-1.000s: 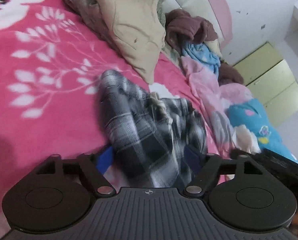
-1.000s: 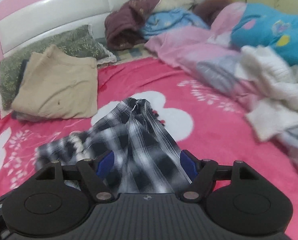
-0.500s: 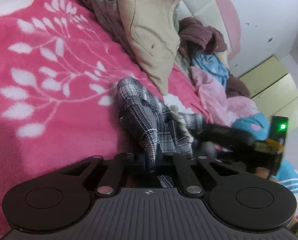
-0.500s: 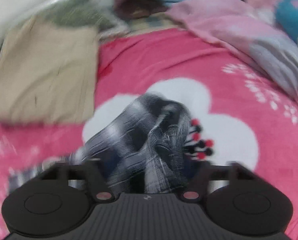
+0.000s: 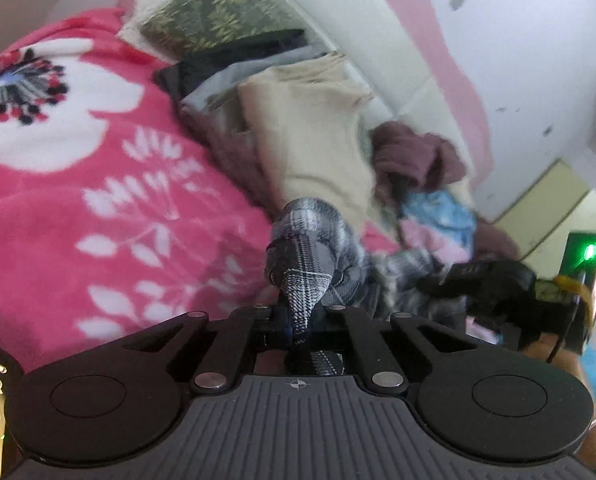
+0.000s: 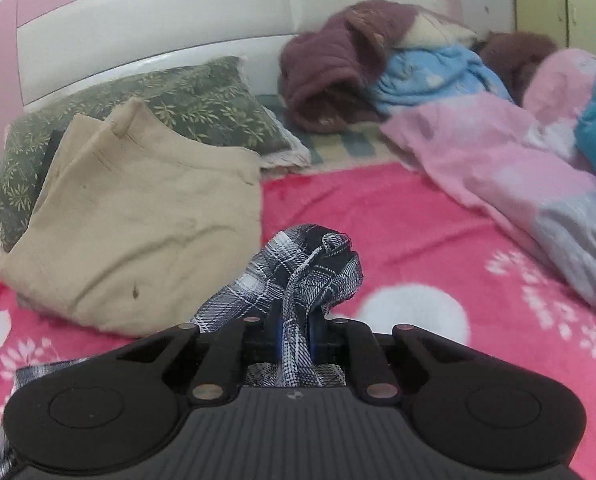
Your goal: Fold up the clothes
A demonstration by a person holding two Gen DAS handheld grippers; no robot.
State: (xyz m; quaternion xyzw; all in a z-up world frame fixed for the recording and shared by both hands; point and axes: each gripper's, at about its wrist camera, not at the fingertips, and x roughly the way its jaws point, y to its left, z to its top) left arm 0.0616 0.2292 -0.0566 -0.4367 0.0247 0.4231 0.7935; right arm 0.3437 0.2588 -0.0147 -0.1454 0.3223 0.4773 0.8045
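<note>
A black-and-white plaid garment (image 5: 310, 248) is lifted off the pink floral bedspread (image 5: 98, 200). My left gripper (image 5: 298, 320) is shut on a bunched end of it. My right gripper (image 6: 294, 332) is shut on another bunched part of the plaid garment (image 6: 310, 268). The right gripper's body also shows in the left wrist view (image 5: 498, 284), just right of the cloth. A loose end of the plaid hangs at the lower left of the right wrist view (image 6: 34, 372).
A stack of folded clothes topped by a beige garment (image 6: 138, 220) lies against a green pillow (image 6: 178, 100) at the white headboard (image 6: 138, 20). A pile of maroon, blue and pink clothes (image 6: 438, 88) lies at the right. A yellow cabinet (image 5: 546, 200) stands beyond.
Both grippers have gone from open around the plaid garment to shut on it, and have lifted it off the bedspread toward the headboard.
</note>
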